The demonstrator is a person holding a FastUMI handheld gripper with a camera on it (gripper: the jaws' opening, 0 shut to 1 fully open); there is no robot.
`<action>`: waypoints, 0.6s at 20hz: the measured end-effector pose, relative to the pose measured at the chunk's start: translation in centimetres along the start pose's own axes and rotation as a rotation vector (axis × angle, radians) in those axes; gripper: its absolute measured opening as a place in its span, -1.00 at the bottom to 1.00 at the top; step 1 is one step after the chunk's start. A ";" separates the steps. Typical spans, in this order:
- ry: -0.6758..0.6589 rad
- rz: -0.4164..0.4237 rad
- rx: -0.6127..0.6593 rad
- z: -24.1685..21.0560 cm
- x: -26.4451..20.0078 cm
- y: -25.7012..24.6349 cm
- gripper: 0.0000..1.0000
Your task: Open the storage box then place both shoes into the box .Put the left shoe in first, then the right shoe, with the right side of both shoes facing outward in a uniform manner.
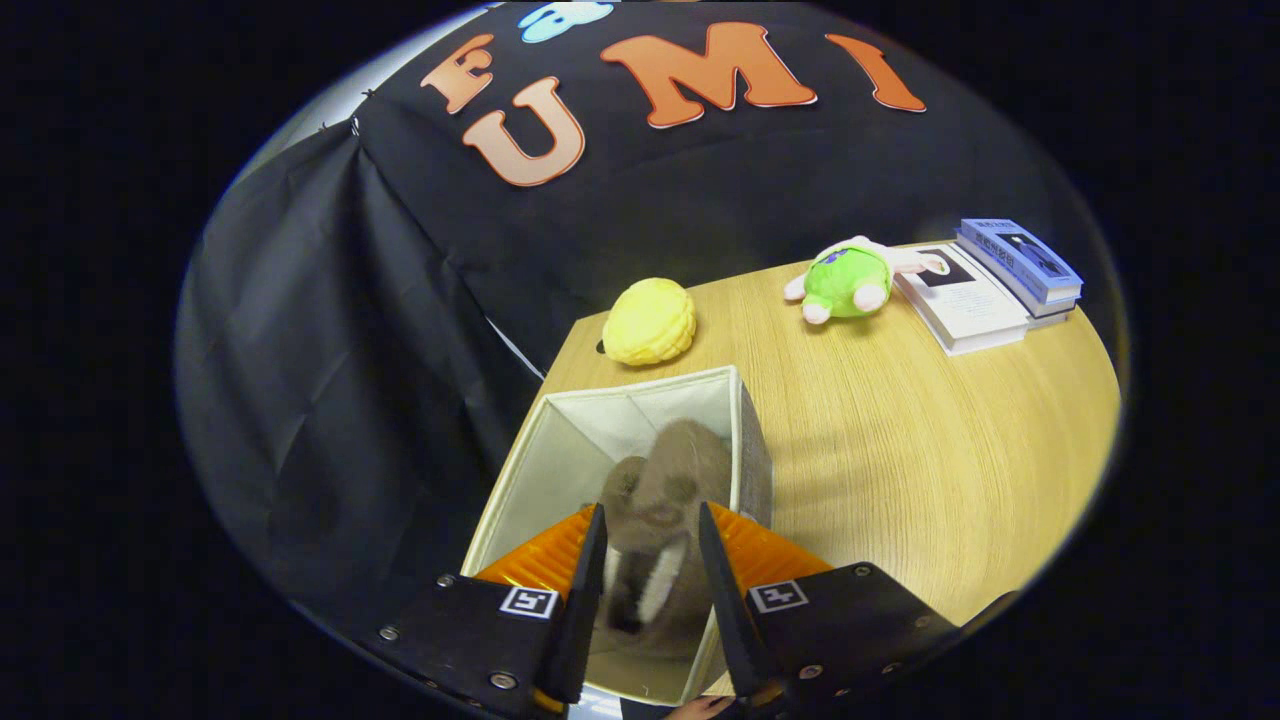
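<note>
Gripper view: the jaws squeeze a fuzzy brown shoe [655, 530] over the open storage box [560, 440] on the counter [900, 430].

On the wooden table [900, 450]: a yellow plush [650, 321]; a green plush toy [848, 281]; stacked books [990, 285] just beside it.

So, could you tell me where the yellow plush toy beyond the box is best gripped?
Across its domed middle, coming down from above: the yellow plush toy lies flat on the table with free wood on both flanks. For now the gripper holds a brown shoe over the storage box.
</note>
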State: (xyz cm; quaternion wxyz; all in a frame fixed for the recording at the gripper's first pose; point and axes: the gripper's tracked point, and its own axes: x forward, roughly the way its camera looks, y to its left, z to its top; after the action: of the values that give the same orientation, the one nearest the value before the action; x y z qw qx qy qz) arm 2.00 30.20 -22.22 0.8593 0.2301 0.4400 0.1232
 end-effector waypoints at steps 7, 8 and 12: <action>-0.221 0.018 -0.092 4.7 -6.2 -2.2 0.61; -0.261 0.018 -0.111 5.4 -7.2 -2.7 0.70; -0.404 0.082 -0.205 7.5 -10.0 -4.3 0.86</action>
State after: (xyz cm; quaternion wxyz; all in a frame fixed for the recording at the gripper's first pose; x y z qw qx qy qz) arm 2.26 20.22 -13.55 0.9431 0.1790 0.2343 0.1534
